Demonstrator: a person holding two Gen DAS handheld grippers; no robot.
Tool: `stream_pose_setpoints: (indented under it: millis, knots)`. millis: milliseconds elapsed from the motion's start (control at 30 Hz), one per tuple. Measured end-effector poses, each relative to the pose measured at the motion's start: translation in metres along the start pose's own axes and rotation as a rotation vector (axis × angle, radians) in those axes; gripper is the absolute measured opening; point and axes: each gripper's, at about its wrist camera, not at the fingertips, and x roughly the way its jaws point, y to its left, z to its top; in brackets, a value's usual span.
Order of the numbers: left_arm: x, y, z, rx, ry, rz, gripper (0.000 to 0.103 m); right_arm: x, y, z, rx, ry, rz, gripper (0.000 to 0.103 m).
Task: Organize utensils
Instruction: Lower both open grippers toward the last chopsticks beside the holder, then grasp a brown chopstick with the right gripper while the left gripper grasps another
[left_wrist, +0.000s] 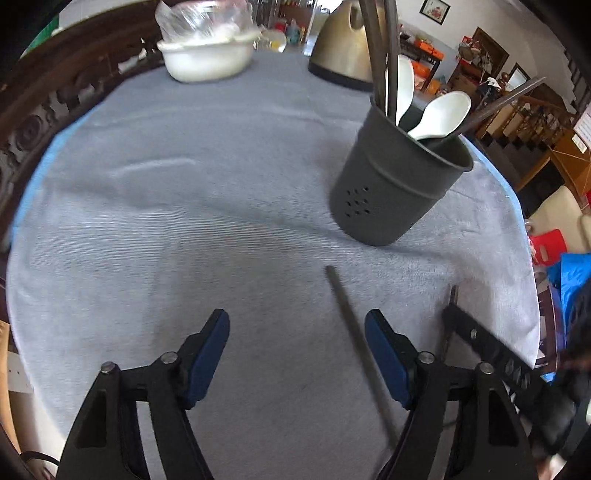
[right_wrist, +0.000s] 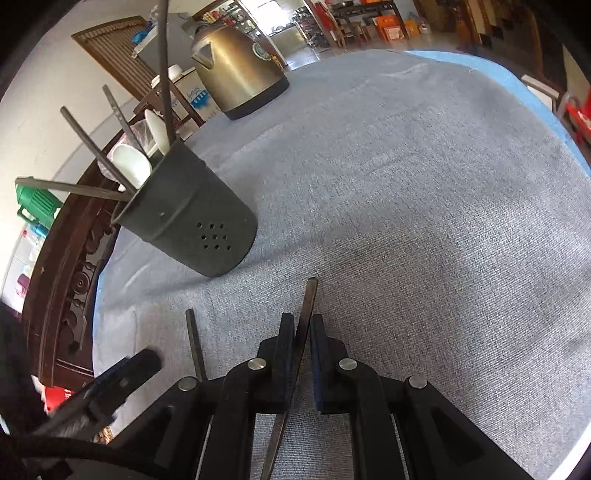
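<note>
Between the pads of the right gripper (right_wrist: 303, 325) a dark chopstick (right_wrist: 308, 306) is pinched; the jaws are pressed almost together on it. Its long axis runs nearly along the fingers, its squared end sticking out just past the fingertips and leaning slightly right, its other end passing back under the gripper body.

Just to that gripper's left a second chopstick (right_wrist: 195, 345) lies flat on the grey cloth (right_wrist: 424, 221), roughly parallel to the held one. In the left wrist view this loose chopstick (left_wrist: 354, 332) sits close inside the right-hand finger of the left gripper (left_wrist: 297, 325), running from near the gripper body forward and slightly left. That gripper's jaws are spread wide, with nothing pressed between the pads.

Ahead of both grippers stands the dark utensil holder (left_wrist: 399, 184), upright on the cloth, with white spoons (left_wrist: 441, 114) and more chopsticks standing in it. Beyond it are a brass-coloured kettle (right_wrist: 236, 70) and a white bowl (left_wrist: 207, 55).
</note>
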Motion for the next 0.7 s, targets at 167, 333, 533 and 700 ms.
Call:
stream_pose_setpoints:
  millis: [167,333,533,700]
  knots:
    - [0.019,-0.013,0.008,0.022,0.019,0.03,0.065,-0.007,-0.01,-0.007,0.003,0.0,0.014,0.009]
    - [0.024,-0.027,0.013,0.087,0.0,0.066,0.039,-0.014,-0.021,-0.002,0.02,0.032,0.005,0.009]
    - [0.025,-0.036,0.011,0.128,0.001,0.015,0.014,-0.006,-0.017,0.015,0.06,0.082,-0.07,0.011]
    - [0.022,-0.031,0.005,0.132,0.0,-0.03,0.014,0.001,-0.005,0.021,0.007,0.051,-0.119,0.011]
